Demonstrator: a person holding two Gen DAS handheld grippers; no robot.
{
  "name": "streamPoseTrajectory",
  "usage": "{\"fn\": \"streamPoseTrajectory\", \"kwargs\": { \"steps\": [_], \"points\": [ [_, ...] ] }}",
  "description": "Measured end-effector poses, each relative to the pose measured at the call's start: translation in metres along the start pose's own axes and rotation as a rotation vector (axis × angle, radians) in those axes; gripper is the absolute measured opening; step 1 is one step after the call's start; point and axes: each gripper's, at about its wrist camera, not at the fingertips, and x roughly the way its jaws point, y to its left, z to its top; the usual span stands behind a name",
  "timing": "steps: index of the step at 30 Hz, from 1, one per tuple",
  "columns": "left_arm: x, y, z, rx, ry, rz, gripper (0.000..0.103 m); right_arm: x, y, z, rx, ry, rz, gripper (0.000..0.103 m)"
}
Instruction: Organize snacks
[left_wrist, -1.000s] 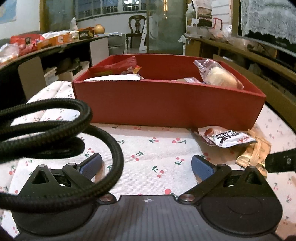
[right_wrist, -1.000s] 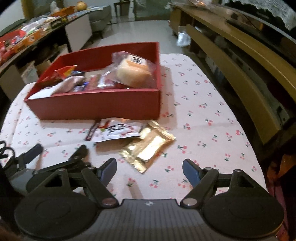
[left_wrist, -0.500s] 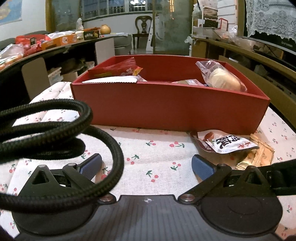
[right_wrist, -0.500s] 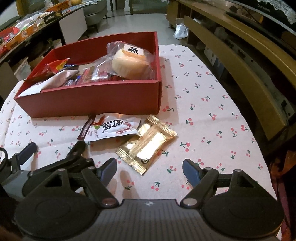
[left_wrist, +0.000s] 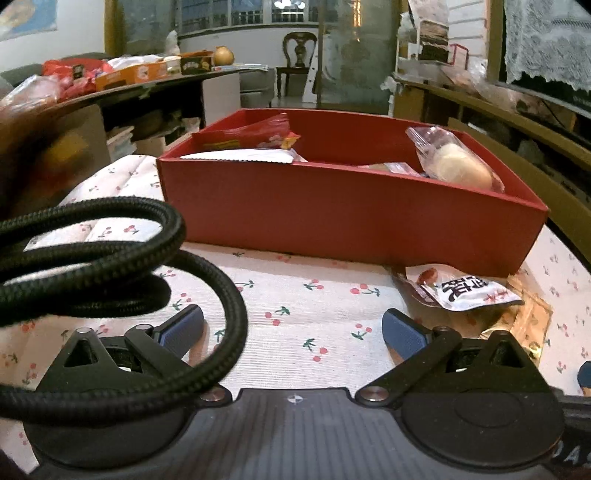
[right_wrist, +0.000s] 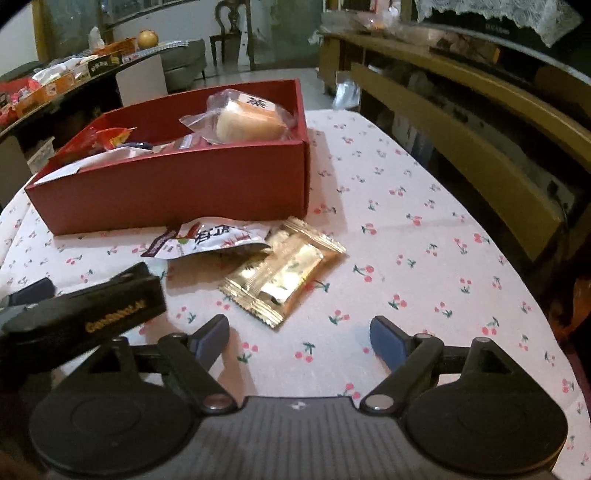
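A red box (right_wrist: 177, 188) (left_wrist: 347, 218) stands on the cherry-print tablecloth and holds several snacks, among them a wrapped bun (right_wrist: 247, 120) (left_wrist: 458, 168) and a red packet (left_wrist: 247, 138). In front of its right corner lie a white snack packet (right_wrist: 210, 238) (left_wrist: 461, 290) and a gold foil packet (right_wrist: 284, 271) (left_wrist: 524, 321). My right gripper (right_wrist: 299, 338) is open and empty, just short of the gold packet. My left gripper (left_wrist: 291, 328) is open and empty, low over the cloth left of the white packet; it also shows in the right wrist view (right_wrist: 81, 314).
A black braided cable (left_wrist: 110, 258) loops over the left gripper. A wooden bench (right_wrist: 480, 140) runs along the table's right side. A cluttered dark counter (left_wrist: 110, 85) stands to the left. The table edge (right_wrist: 554, 325) curves near on the right.
Both grippers have moved lower and closer to the two loose packets. The left gripper's body now fills more of the right wrist view. Jaws stay open.
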Motion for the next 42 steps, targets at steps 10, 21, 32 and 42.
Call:
{"fn": "streamPoseTrajectory", "kwargs": {
  "steps": [10,21,32,42],
  "points": [
    [0.000,0.000,-0.001,0.010,0.002,0.007,0.103,0.010,0.013,-0.005,-0.072,-0.045,0.044,0.103],
    [-0.001,-0.001,-0.003,0.011,0.002,0.007,0.103,0.009,0.012,-0.009,-0.086,-0.048,0.057,0.103],
    [-0.008,-0.001,-0.011,0.019,0.002,-0.009,0.103,0.010,0.014,-0.010,-0.093,-0.060,0.056,0.103],
    [-0.012,-0.004,-0.013,0.022,0.003,-0.004,0.103,0.008,0.014,-0.013,-0.094,-0.070,0.058,0.103]
  ]
}}
